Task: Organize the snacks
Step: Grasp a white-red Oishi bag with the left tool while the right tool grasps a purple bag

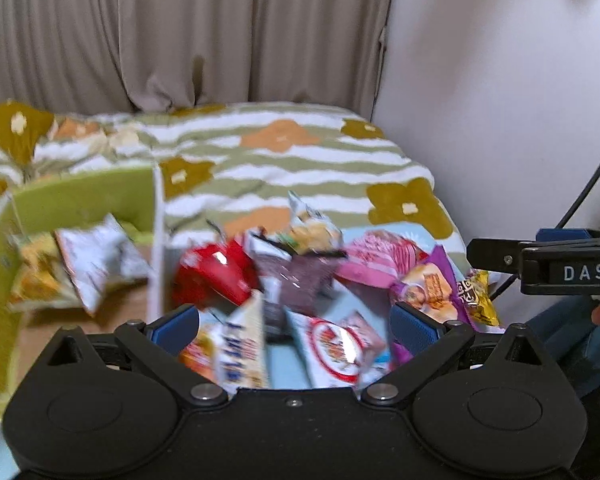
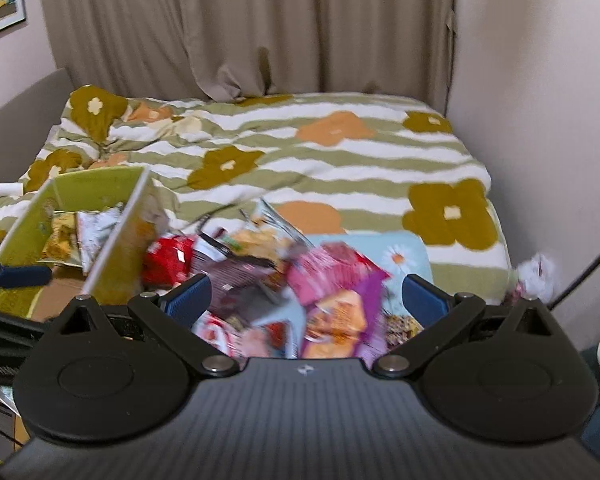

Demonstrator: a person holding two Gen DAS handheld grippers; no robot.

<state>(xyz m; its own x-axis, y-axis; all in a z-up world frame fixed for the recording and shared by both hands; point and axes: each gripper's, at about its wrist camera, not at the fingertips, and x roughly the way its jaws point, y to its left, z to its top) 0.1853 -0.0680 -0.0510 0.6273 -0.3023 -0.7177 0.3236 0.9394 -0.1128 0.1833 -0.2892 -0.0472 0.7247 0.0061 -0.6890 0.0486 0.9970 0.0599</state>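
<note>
While both are hanging over the snack pile (image 1: 300,288), the left tongs (image 1: 294,326) and right tongs (image 2: 306,300) are standing spread wide, gripping nothing. Beneath them the pile is lying on the bed (image 2: 340,152): a red packet (image 1: 216,276) at the pile's left edge, a pink packet (image 2: 328,276) and a purple packet (image 2: 340,316) toward its right. Just left of the pile a green box (image 1: 84,196) is sitting open, holding a white packet (image 1: 100,260) and a yellow packet (image 1: 36,276). Beyond the pile, a beige curtain (image 2: 240,28) is hanging behind the bed.
</note>
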